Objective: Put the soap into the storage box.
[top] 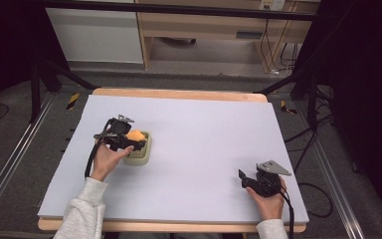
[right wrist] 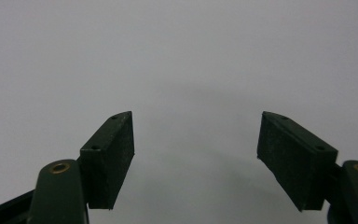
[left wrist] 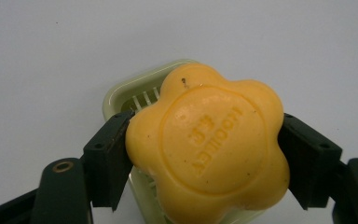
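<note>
1. The bench (top: pixel 204 149) is evenly lit from above; its surroundings fall dark.
2. Both gripper views look soft and dim at the corners.
3. A faint shadow lies between the right hand-held gripper (right wrist: pixel 196 154) jaws.

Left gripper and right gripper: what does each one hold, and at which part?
The left gripper holds the orange flower-shaped soap by its two opposite side edges, above the pale green soap dish. The right gripper holds nothing.
</note>
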### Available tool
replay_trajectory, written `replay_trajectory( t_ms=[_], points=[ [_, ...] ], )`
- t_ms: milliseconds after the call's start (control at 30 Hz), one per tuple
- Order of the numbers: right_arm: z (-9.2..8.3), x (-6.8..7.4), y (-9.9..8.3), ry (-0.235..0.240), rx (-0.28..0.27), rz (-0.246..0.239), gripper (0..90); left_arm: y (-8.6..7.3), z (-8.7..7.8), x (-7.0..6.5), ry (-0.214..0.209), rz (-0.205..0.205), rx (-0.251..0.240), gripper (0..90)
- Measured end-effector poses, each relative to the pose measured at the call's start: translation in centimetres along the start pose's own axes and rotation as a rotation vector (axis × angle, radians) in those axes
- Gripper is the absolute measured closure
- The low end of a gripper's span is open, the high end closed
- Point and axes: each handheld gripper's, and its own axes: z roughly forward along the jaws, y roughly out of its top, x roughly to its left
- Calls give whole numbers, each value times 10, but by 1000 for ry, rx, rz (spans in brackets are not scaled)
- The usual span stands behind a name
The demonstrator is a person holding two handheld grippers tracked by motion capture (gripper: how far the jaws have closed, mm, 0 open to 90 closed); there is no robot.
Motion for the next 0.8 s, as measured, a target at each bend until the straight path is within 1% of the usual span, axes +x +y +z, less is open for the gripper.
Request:
replay_trajectory(
  t_ms=[167,233,367,467,667,767,800],
  points=[
    [0,0,0,-3,0,-4,275,-1,2,3,9,-5,7,264],
    [0,0,0,-4,0,-5,275,-2,3,4,12,-10,1,264],
    [0,1,0,4,5,5,275,-3,5,5,12,-18,9,264],
    [1,1,0,-3,7,-3,275,-4,8,5,11,-15,15,264],
    [0,1,0,1,6,0,276,-6,12,3,12,-10,28,264],
    [0,1,0,2,7,2,277,-7,14,3,14,-3,43,264],
    [0,1,0,1,7,1,276,-7,15,3,11,-7,42,264]
  ],
)
